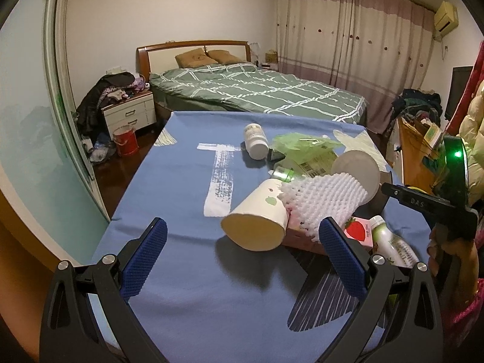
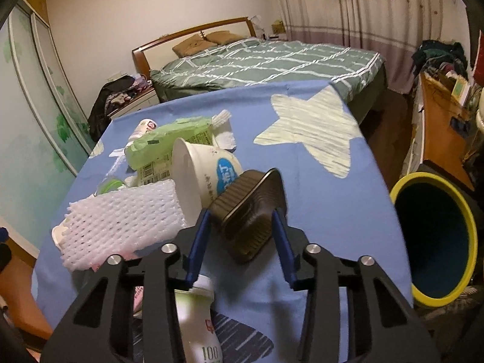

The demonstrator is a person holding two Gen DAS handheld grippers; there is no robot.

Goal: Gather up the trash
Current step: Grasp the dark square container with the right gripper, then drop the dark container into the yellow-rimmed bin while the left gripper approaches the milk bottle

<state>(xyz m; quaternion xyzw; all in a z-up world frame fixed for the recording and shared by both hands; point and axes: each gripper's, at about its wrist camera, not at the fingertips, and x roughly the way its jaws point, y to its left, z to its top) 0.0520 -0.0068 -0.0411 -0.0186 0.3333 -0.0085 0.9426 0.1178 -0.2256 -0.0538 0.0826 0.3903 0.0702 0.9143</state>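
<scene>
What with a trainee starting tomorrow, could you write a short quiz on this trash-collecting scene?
1. Which item sits between the right gripper's fingers?
A foam net
B dark ribbed tray
C white bottle
2. True or false: the left gripper is holding the paper cup.
3. Fill in: in the right wrist view, the bin with the yellow rim stands to the ___ of the table.

Key:
1. B
2. False. The left gripper is open and the paper cup lies untouched ahead of it.
3. right
</scene>
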